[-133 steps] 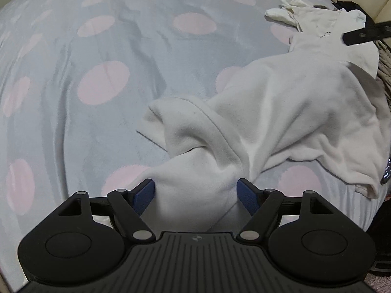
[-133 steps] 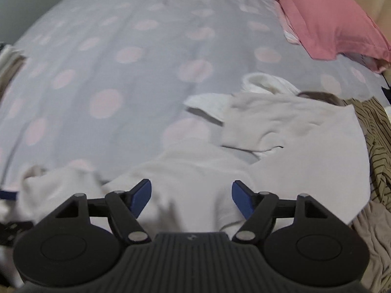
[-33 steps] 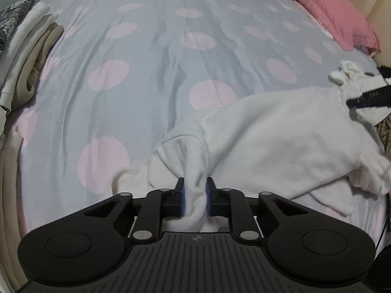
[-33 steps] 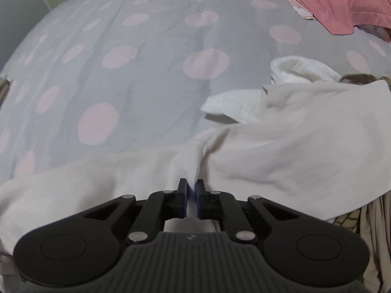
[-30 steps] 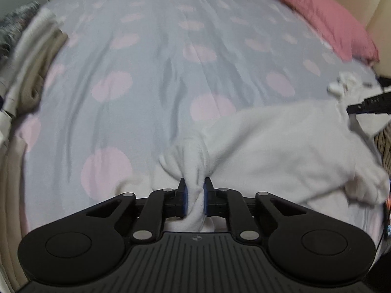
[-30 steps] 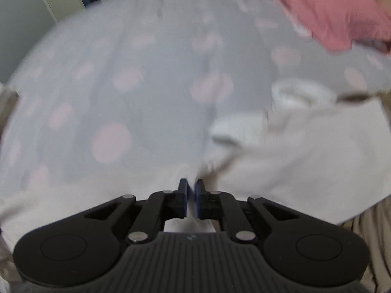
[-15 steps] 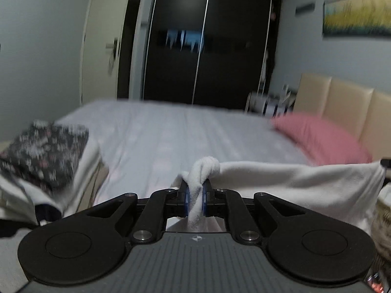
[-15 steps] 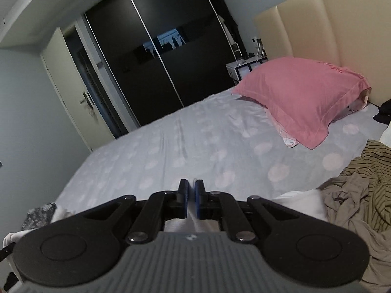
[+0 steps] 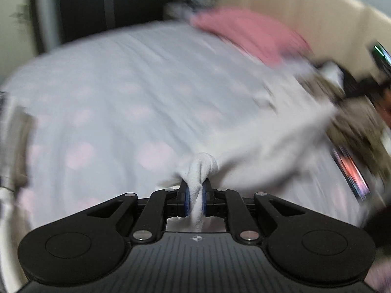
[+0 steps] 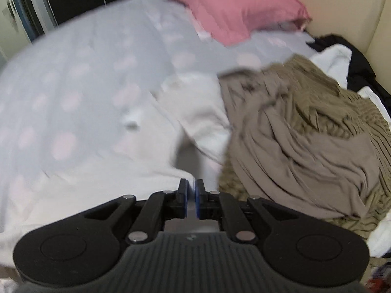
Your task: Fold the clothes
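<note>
Both your grippers, left (image 9: pixel 195 195) and right (image 10: pixel 191 193), are pinching the white top (image 9: pixel 256 146) with jaws nearly closed, so a hard swing over the bed (image 9: pixel 110 85) might slip that thin right-hand bite.

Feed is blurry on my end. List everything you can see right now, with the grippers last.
white garment: one, white, stretched over the bed between both grippers
bedspread: one, grey with pink dots, covers the bed
pillow: one, pink, at the head of the bed
olive-brown clothes: a heap, count unclear, right side of the bed
headboard: one, cream, behind the pillow
wardrobe: dark, far wall
left gripper: jaws shut on a bunch of the white garment
right gripper: jaws shut on the garment's edge
</note>
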A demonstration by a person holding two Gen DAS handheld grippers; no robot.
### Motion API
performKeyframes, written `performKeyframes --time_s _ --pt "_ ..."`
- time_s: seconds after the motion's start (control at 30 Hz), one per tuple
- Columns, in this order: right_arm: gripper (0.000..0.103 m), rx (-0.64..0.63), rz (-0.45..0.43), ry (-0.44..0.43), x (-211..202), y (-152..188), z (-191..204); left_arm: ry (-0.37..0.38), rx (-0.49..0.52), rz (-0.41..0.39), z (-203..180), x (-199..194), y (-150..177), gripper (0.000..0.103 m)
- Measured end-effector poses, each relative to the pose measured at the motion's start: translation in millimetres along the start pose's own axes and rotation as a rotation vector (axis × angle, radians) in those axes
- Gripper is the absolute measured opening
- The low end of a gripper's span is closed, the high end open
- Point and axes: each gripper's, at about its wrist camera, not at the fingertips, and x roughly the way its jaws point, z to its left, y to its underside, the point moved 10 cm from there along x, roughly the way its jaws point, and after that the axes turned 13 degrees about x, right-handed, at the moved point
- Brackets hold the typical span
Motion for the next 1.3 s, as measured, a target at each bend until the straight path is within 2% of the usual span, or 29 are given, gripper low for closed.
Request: performKeyframes --time_s 0.17,0.3,0.37,0.4,0.47,0.53,0.6,0.67,0.83,0.93,1.13,1.3 --pt "0.008 -0.109 0.097 0.053 22.0 28.3 -2.3 0.110 0.055 0.201 -39.2 32.7 41.8 0.007" --pt "0.014 -0.261 0.009 0.125 5.4 20.0 11.3 0.149 0.067 0.280 -50.3 41.8 68.6 0.009" --pt "0.030 -0.323 -0.055 0.142 -6.9 11.8 19.0 0.171 0.043 0.276 -47.8 40.0 69.9 0.010" --pt "0.033 -0.345 -0.081 0.143 -12.2 8.0 23.1 0.188 0.029 0.267 -46.3 37.7 68.7 0.015" --pt "0.034 -0.353 -0.103 0.113 -18.9 1.3 31.4 0.227 0.005 0.234 -43.0 29.2 62.2 0.025" --pt "0.034 -0.362 -0.111 0.069 -21.4 -1.1 40.8 0.258 -0.023 0.176 -36.8 18.0 50.6 0.045" --pt "0.033 -0.369 -0.109 0.031 -18.4 0.3 50.9 0.265 -0.068 0.122 -28.7 12.7 38.4 0.053" --pt "0.033 -0.382 -0.105 -0.004 -12.0 2.3 62.4 0.252 -0.124 0.085 -17.7 12.9 27.8 0.052" --pt "0.031 -0.482 -0.112 -0.086 7.3 8.2 96.8 0.150 -0.247 0.166 9.6 49.5 31.1 0.035" --pt "0.028 -0.562 -0.105 -0.116 22.2 10.8 117.9 0.145 -0.276 0.232 11.8 67.6 42.4 0.035" --pt "0.028 -0.748 -0.087 -0.147 55.3 14.0 156.6 0.148 -0.301 0.352 9.9 96.2 66.7 0.035" --pt "0.040 -0.817 -0.015 -0.169 92.1 20.4 177.8 0.165 -0.336 0.374 12.3 102.4 69.7 0.036"
